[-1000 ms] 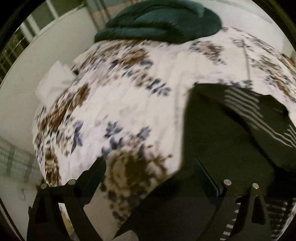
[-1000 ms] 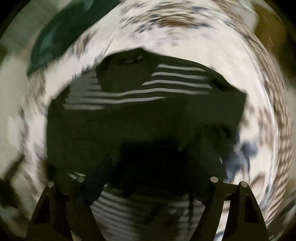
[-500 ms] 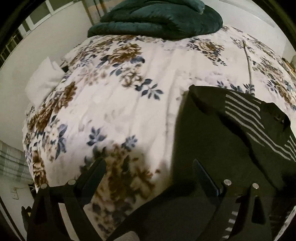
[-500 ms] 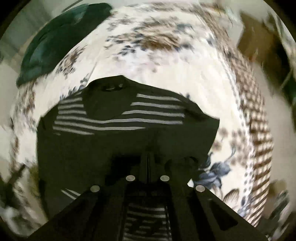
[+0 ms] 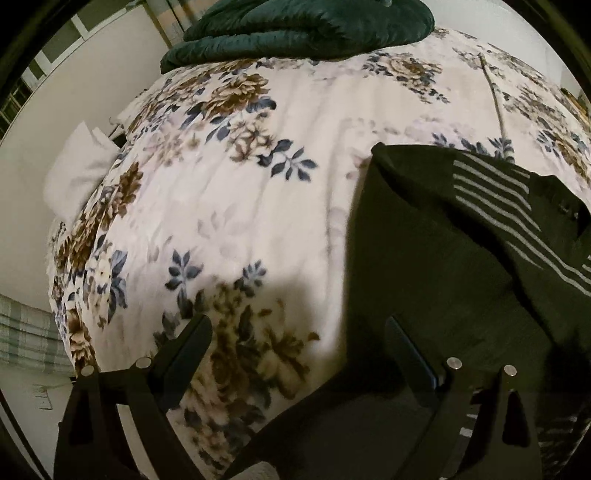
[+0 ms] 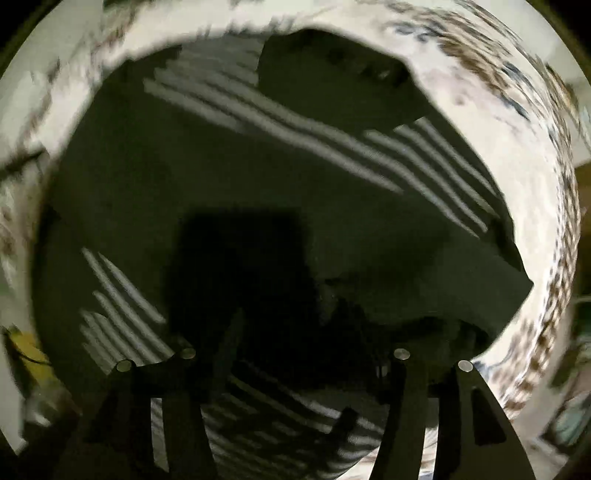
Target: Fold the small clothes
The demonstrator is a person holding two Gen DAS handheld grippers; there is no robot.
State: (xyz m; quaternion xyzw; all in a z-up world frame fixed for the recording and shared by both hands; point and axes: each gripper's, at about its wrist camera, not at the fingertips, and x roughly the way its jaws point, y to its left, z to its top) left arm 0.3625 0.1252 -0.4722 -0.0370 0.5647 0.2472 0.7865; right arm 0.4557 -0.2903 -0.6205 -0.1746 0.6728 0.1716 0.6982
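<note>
A dark green top with pale grey stripes [image 5: 461, 258] lies spread on the flowered bedspread [image 5: 258, 166], at the right of the left wrist view. My left gripper [image 5: 299, 332] is open and empty, low over the bedspread beside the top's left edge. In the right wrist view the top [image 6: 277, 184] fills the frame, partly folded over itself. My right gripper [image 6: 306, 325] is open close above the dark cloth; its fingertips are hard to make out against it. The view is blurred.
A folded dark green blanket [image 5: 303, 26] lies at the far end of the bed. A white pillow [image 5: 74, 173] sits off the bed's left edge by the wall. The bed edge drops off at the left.
My right gripper was shut half a second ago and is open now, and it has dropped closer over the top. My left gripper has barely moved and stays open.
</note>
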